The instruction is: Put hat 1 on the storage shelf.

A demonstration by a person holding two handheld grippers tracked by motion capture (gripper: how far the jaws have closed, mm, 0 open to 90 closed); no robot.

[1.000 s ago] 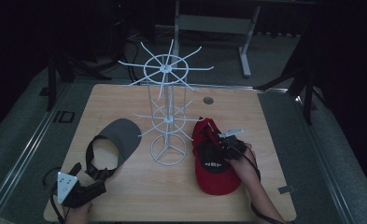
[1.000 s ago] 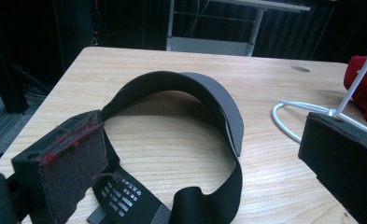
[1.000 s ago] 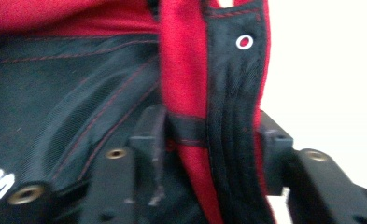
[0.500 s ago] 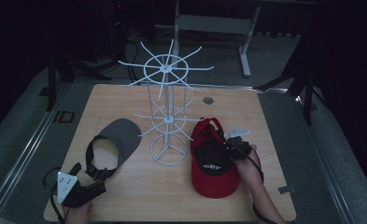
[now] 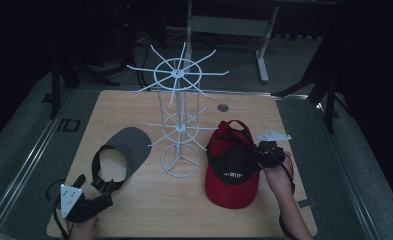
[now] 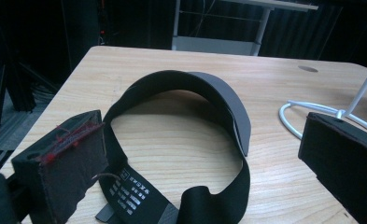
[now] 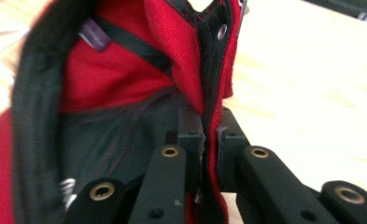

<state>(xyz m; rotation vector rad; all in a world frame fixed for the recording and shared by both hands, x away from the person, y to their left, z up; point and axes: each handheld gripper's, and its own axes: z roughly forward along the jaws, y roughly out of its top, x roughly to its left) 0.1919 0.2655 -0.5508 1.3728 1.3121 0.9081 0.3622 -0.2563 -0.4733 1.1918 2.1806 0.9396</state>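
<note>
Room: dark surroundings are swallowing most detail beyond the desk; a pale metal frame [image 5: 264, 35] is standing on the grey floor behind, its top cut off. Desk [image 5: 134, 107]: one, light wood grain, with a small round grommet [image 5: 223, 107] set near the far edge. Wire rack [image 5: 178, 120]: one, white, standing upright at mid-desk, thin arms radiating in two tiers above a ring base; the finer arms are hard to trace against the dark. Red cap [image 5: 232, 165]: one, lying crown-down and open side up to the right of the rack, brim pointing toward the person, white lettering on the dark lining too small to read. Grey visor [image 5: 124, 150]: one, lying left of the rack, its black strap looping toward the near edge; the strap's printed label is partly cut off in the left gripper view. Right gripper [image 5: 264, 152]: one, at the cap's right rim, jaws pressing together on the red cap's edge seam, fabric pinched between them in the right gripper view. Left gripper [image 5: 91, 205]: one, resting at the near left corner just short of the visor strap, jaws standing wide apart, gripping nothing. Person's hands: partly cut off at the bottom edge.
</note>
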